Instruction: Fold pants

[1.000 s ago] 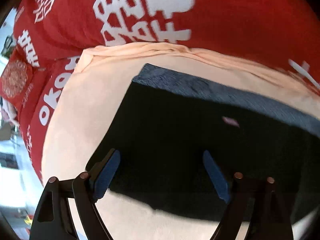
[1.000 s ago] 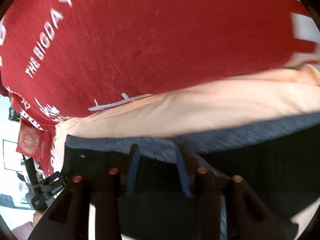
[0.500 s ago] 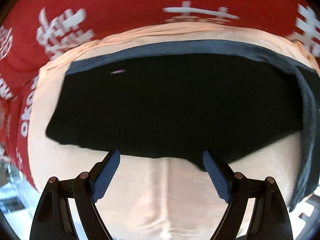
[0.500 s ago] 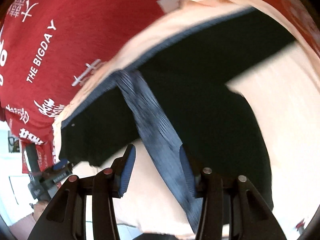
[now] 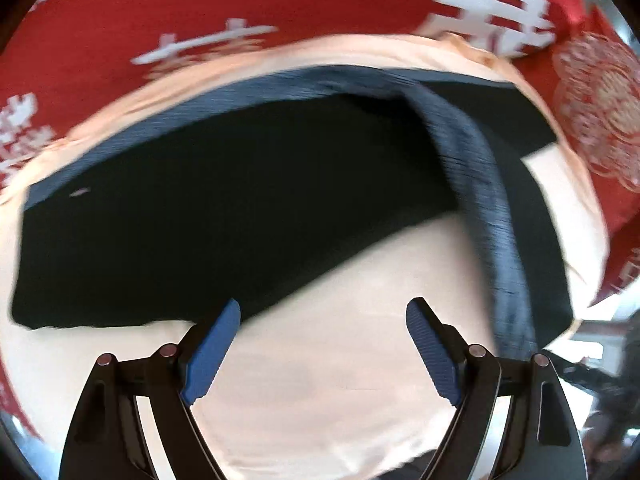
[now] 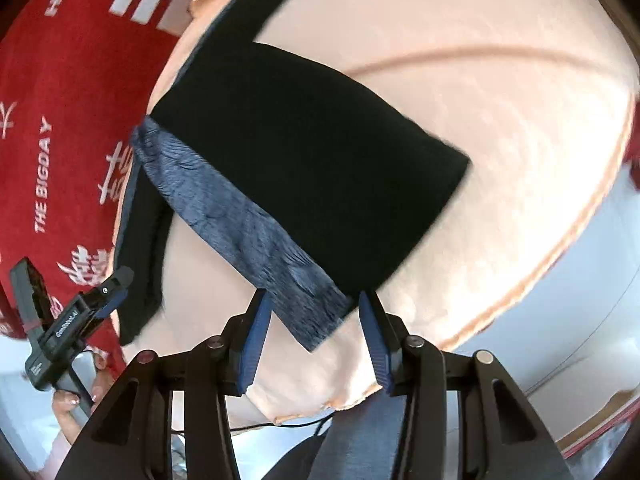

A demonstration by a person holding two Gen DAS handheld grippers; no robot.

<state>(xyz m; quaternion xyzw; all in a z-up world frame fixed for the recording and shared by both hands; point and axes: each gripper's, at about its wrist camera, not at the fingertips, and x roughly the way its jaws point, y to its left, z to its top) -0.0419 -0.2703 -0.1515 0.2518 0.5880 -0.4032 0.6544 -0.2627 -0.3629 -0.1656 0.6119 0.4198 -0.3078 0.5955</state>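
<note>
Each camera sat on its own gripper and looked down from close by, the left one over the black pants [image 5: 224, 208] and the right one from the other end, and both saw the peach cloth [image 6: 500, 128].

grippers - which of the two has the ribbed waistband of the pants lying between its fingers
The right gripper: the blue-grey ribbed waistband ends between its open fingers. The left gripper is open over bare peach cloth, beside the black pants.
</note>
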